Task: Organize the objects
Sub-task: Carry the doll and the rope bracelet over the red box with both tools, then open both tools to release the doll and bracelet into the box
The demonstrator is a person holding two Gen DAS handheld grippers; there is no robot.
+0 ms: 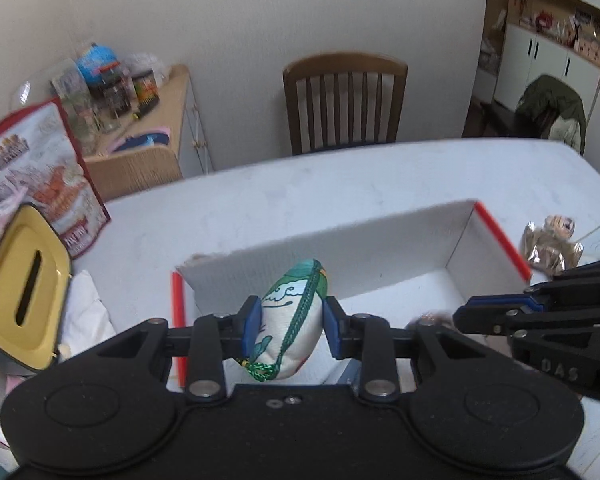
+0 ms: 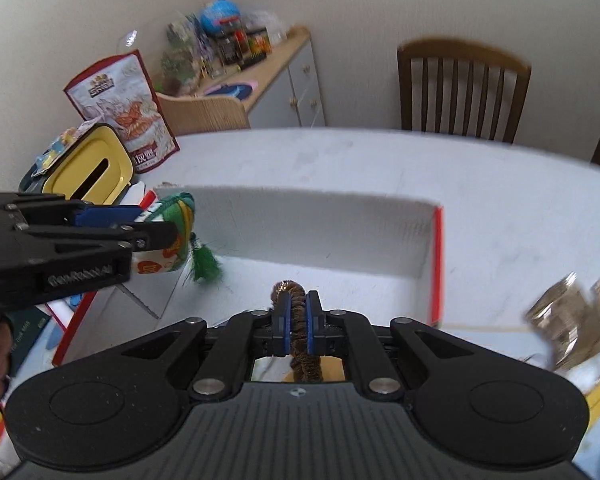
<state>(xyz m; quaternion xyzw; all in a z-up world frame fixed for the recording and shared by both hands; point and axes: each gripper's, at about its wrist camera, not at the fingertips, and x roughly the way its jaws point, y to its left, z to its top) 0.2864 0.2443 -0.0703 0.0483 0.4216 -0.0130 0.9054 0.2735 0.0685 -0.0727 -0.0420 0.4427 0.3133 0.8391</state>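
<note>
The left tool (image 1: 288, 326) is clamped on a pouch (image 1: 290, 320), long axis pointing away, held over the near-left corner of the open box (image 1: 380, 240). The right tool (image 2: 298, 322) is closed tight on a brown cord (image 2: 296, 312) above the box's near edge. The box floor directly beneath both is hidden; the foil item (image 1: 548, 246) outside the box, on the table, is blurred.

A home dining room: wooden chair (image 1: 344, 100), cluttered sideboard (image 1: 156, 120).

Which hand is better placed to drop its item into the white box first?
Probably the left: its gripper holds the pouch already over the box, while the right gripper holds its brown cord nearer the rim.
</note>
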